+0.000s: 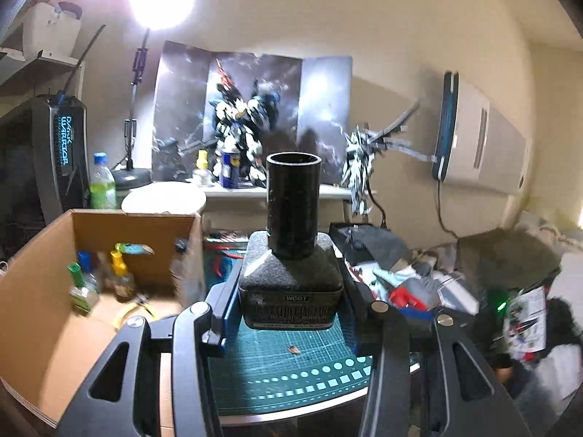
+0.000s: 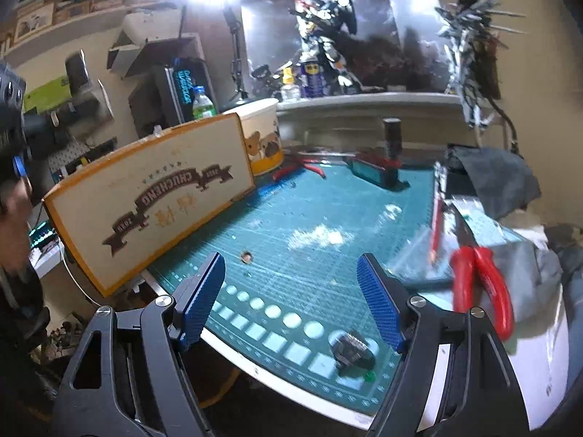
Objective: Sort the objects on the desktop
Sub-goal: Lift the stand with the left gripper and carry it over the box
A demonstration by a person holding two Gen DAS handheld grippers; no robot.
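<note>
One square glass bottle (image 1: 291,284), likely heavy and breakable, is clamped at its flat sides by the left gripper (image 1: 291,313); the right gripper (image 2: 291,302) is held open, empty.

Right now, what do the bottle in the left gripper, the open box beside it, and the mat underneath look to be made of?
Bottle: dark square body, likely glass or hard plastic; the printed label hides it. Its tall black cap looks like glossy plastic, with a sheen on the rim. Box: corrugated cardboard, matte brown, with layered edges showing. Mat: green rubbery vinyl cutting mat with a printed white grid and shapes.
</note>
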